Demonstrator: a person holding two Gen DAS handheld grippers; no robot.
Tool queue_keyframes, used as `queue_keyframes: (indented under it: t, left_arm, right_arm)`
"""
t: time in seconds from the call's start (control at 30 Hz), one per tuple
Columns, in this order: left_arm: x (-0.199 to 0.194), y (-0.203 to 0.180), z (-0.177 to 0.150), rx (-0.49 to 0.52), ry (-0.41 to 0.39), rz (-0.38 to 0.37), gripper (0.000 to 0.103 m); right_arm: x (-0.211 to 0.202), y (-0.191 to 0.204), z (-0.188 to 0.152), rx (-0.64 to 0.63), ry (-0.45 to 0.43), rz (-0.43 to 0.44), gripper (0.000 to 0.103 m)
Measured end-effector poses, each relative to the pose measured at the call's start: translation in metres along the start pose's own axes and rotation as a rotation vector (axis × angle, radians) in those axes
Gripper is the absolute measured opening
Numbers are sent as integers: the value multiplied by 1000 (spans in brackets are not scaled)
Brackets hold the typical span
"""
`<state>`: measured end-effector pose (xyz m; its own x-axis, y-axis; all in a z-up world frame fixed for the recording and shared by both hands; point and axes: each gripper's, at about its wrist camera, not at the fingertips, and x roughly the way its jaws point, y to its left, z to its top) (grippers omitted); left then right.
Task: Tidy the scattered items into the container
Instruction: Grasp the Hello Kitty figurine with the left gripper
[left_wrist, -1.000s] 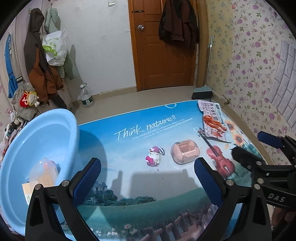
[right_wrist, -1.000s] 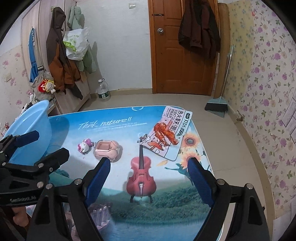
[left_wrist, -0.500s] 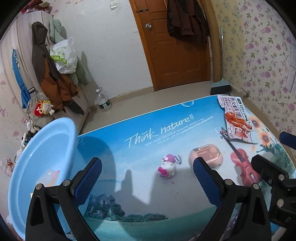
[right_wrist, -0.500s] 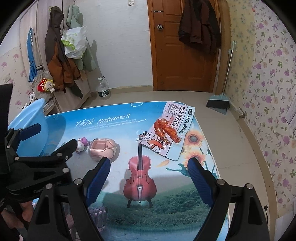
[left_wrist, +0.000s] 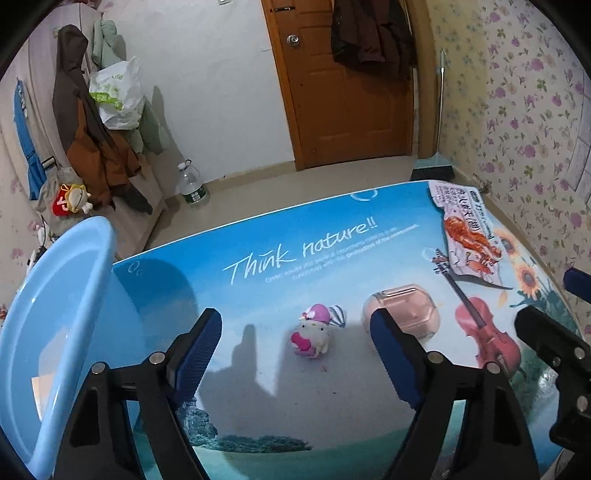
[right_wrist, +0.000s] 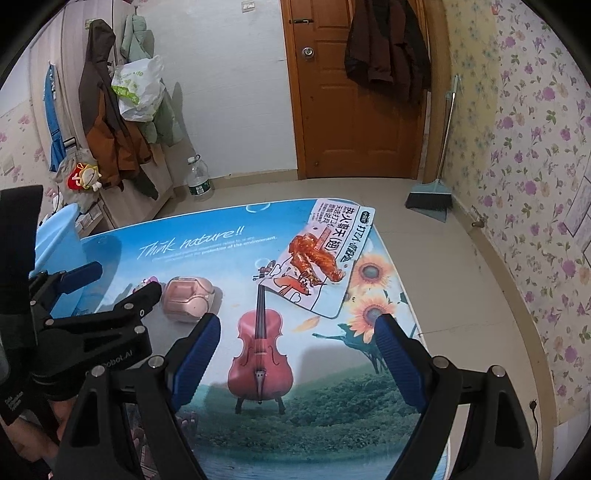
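Left view alone showed the whole cat toy (left_wrist: 316, 334) and blue basin (left_wrist: 55, 295); both grippers' fingers stood apart, empty.

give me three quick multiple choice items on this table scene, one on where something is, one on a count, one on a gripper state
1. Where is the blue basin?
A. at the table's left edge
B. at the table's far right corner
C. on the floor by the door

2. How many loose items lie on the table?
A. one
B. three
C. five

3. How is the left gripper?
A. shut on the toy
B. shut, empty
C. open, empty

Answers:
1 A, it stands left of the printed top.
2 B, the kitty toy, pink case and snack packet.
3 C, its fingers stand wide apart, the toy untouched between them.
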<state>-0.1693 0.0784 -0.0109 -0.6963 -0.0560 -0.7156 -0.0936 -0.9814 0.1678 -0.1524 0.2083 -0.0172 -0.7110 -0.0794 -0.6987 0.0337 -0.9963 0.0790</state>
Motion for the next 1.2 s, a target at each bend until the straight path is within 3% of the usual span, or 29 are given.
queue_keyframes:
  t: [0.37, 0.6, 0.77, 0.9, 1.2]
  left_arm:
    - [18, 14, -2, -63, 55, -31, 73]
    - [31, 21, -3, -103, 116, -76, 57]
    - [34, 25, -2, -119, 118, -93, 50]
    - [34, 28, -3, -124, 114, -103, 36]
    - [30, 38, -10, -142, 112, -121, 25]
  right_arm:
    - [5, 5, -1, -3, 9, 15, 88]
    - [12, 13, -1, -18, 29, 31, 88]
    - [17, 22, 2, -39, 38, 42, 88]
    - [22, 28, 5, -47, 40, 50, 88]
    - [40, 46, 14, -57, 69, 84, 86]
